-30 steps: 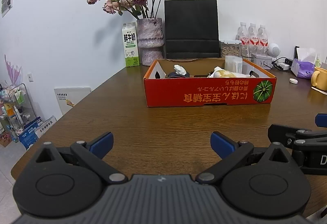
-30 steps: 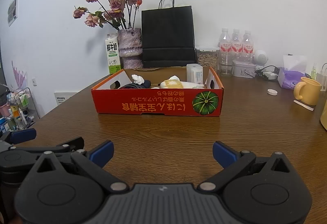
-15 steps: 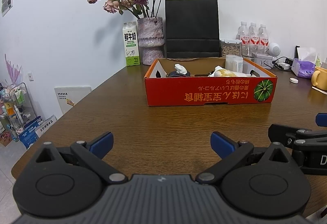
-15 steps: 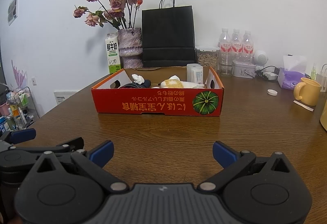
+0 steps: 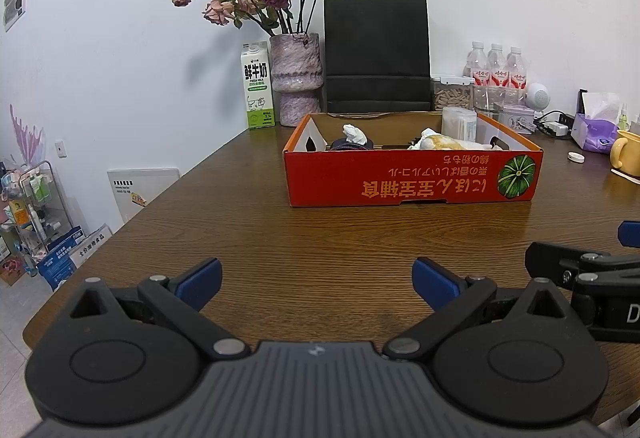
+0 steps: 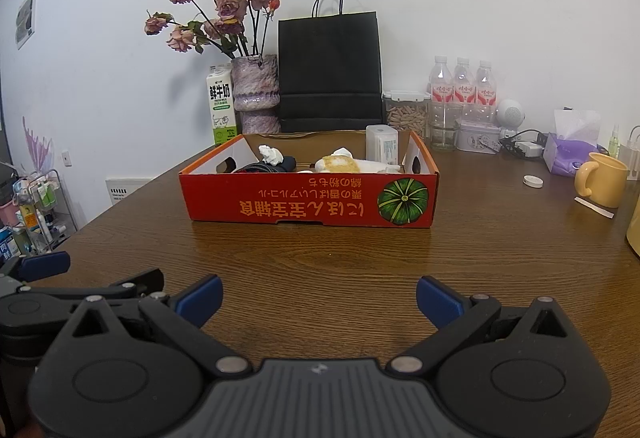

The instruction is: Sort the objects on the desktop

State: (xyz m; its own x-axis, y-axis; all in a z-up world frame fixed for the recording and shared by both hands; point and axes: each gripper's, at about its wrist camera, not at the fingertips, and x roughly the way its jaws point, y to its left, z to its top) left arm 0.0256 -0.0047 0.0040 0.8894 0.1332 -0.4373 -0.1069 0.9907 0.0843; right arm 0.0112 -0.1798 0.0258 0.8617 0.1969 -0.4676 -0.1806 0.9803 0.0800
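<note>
A red cardboard box [image 5: 412,178] with a pumpkin print stands on the wooden table [image 5: 320,246], also in the right wrist view [image 6: 308,202]. It holds crumpled white tissue [image 6: 270,155], a dark bundle, a yellowish-white item [image 6: 338,164] and a white plastic container [image 6: 382,144]. My left gripper [image 5: 316,284] is open and empty, low over the table near its front edge. My right gripper [image 6: 318,300] is open and empty beside it, to its right. Each gripper shows at the edge of the other's view.
Along the back wall stand a milk carton [image 5: 257,94], a vase of dried roses [image 5: 296,78], a black paper bag [image 5: 376,54], water bottles [image 6: 462,86] and a jar. At the right are a yellow mug [image 6: 604,178], a tissue pack [image 6: 568,156] and a white cap [image 6: 533,181].
</note>
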